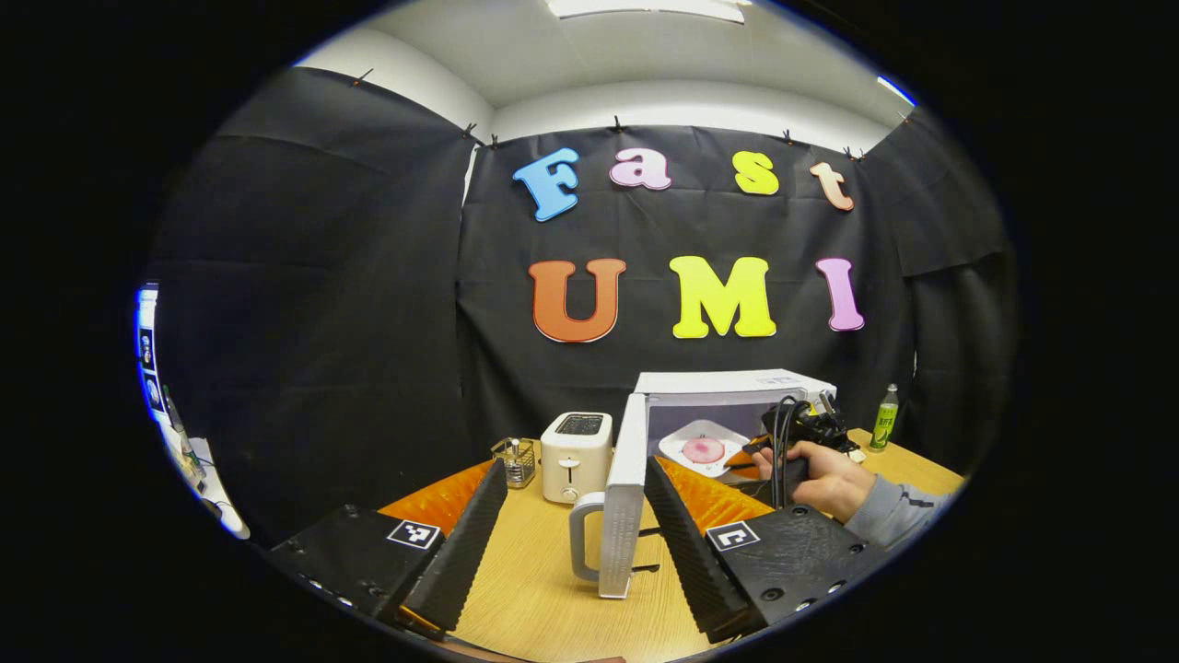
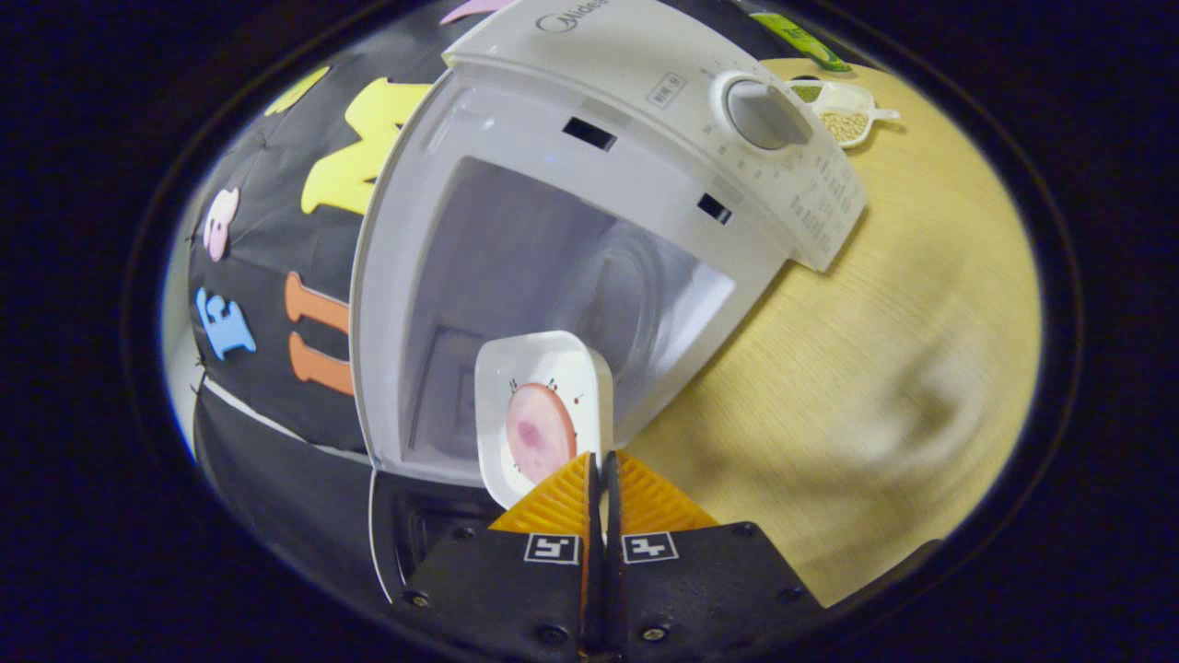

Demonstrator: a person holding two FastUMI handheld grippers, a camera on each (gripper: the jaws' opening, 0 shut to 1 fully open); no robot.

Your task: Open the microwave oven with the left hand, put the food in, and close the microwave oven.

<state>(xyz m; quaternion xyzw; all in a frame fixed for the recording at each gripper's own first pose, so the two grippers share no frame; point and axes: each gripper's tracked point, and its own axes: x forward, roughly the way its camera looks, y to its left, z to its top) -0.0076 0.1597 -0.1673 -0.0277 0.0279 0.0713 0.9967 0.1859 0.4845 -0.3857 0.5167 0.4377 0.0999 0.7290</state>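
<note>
On the wooden desk (image 1: 534, 589) stand one toaster (image 1: 576, 456), one bottle (image 1: 885, 417) and one microwave (image 2: 589, 184), its door (image 1: 624, 497) swung open. The right tool (image 2: 599, 465) pinches one white plate (image 2: 543, 405) of food (image 2: 539, 433) at the oven mouth. The left tool (image 1: 576, 493) is spread open before the door.

— How do the left tongs (image 1: 571, 516) stand?
— Fingers spread wide apart, pointing forward and level, nothing pressed between them.
— And the right tongs (image 2: 601, 465)?
— Fingers drawn together on the rim of what they carry. In the left gripper view, a hand (image 1: 824, 477) in a grey sleeve (image 1: 898, 516) holds them, reaching forward.
</note>
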